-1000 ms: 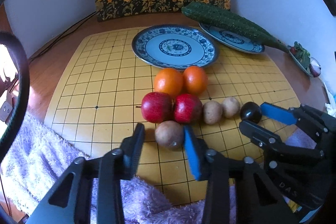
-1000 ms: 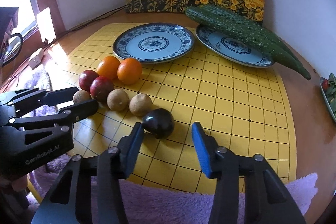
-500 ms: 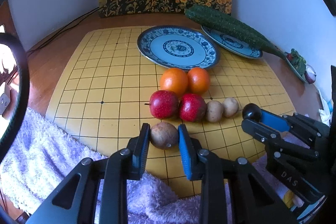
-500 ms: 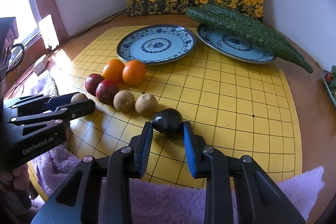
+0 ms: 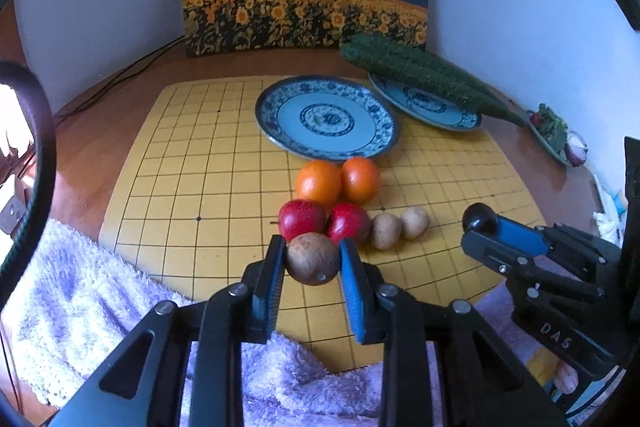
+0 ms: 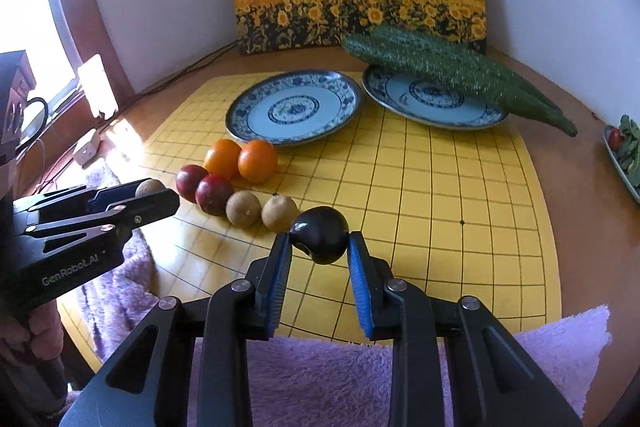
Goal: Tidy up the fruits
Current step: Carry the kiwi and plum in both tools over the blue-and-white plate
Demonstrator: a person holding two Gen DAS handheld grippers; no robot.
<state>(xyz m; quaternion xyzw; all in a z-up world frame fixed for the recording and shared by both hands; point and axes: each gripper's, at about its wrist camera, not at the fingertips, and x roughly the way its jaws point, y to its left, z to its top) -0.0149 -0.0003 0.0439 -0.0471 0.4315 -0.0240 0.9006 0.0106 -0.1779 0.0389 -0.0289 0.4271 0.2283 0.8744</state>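
**Two fruits gripped, nothing on a plate yet**

The left gripper [image 5: 313, 261] has just been closing and now clamps a brown round fruit [image 5: 312, 258] between its blue pads, at the near edge of the yellow grid board [image 5: 208, 163]. The right gripper [image 6: 320, 251] has likewise just been closing and now pinches a dark plum-like fruit [image 6: 319, 239] just in front of the row.

Left on the board are two oranges [image 5: 337, 181], two red apples [image 5: 324, 219] and two small brown fruits [image 5: 400, 225], bunched together and touching. Behind them the near plate [image 5: 280, 131] sits bare. The far plate [image 6: 400, 107] carries only a long green bumpy vegetable [image 6: 452, 71] lying across it.

By the look of it, sorting has barely begun: both held fruits need setting down, and six more wait.
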